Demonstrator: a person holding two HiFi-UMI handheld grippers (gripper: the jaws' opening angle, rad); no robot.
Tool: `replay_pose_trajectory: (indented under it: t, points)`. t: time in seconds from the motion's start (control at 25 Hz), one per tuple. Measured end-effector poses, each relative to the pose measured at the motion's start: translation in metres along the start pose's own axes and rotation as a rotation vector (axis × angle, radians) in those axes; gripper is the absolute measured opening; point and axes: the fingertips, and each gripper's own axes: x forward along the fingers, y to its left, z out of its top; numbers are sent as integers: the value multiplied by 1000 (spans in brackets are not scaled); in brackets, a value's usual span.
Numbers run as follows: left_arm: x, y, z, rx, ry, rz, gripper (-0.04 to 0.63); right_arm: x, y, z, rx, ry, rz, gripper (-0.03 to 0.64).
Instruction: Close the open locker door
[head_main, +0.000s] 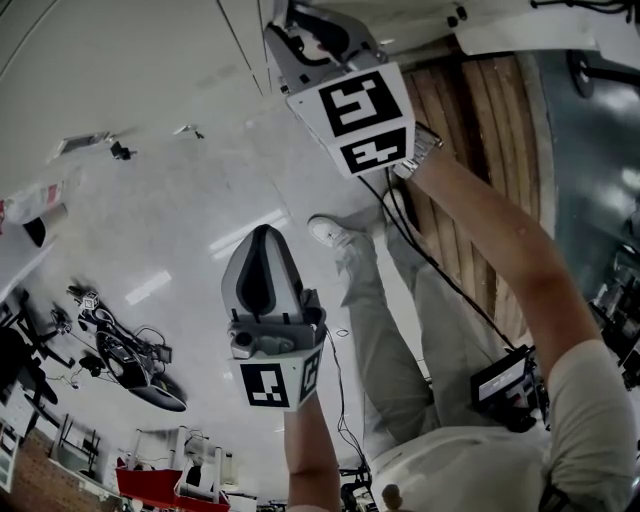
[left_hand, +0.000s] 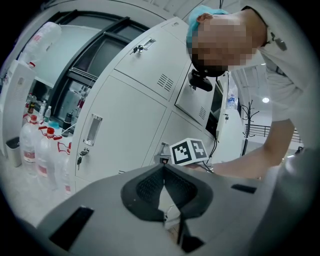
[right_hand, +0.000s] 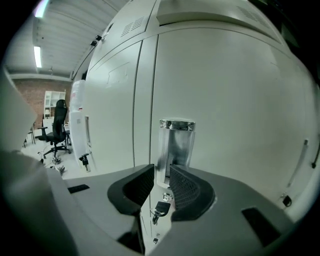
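A white locker door fills the right gripper view, with a chrome recessed handle and a key in the lock below it. My right gripper is close in front of the handle, jaws apart. The handle's left edge shows just beyond the gap, and nothing sits between the pads. Its marker cube shows against the lockers in the left gripper view and at the top of the head view. My left gripper hangs lower and away from the lockers, its jaws closed tip to tip on nothing.
More white lockers stand to the left, one with a handle and key. Water bottles are stacked on the floor beside them. An office chair stands further off. A red bin and dark equipment lie on the floor.
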Motion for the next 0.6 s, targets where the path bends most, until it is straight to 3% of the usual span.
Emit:
replay_pose_trajectory:
  t: [0.4, 0.6]
  points:
    - [-2, -23, -4, 13, 1, 24, 8, -32, -1, -9, 28, -6, 64, 91]
    - [-4, -51, 0, 28, 0, 21, 8, -69, 0, -15, 71, 4, 133, 40]
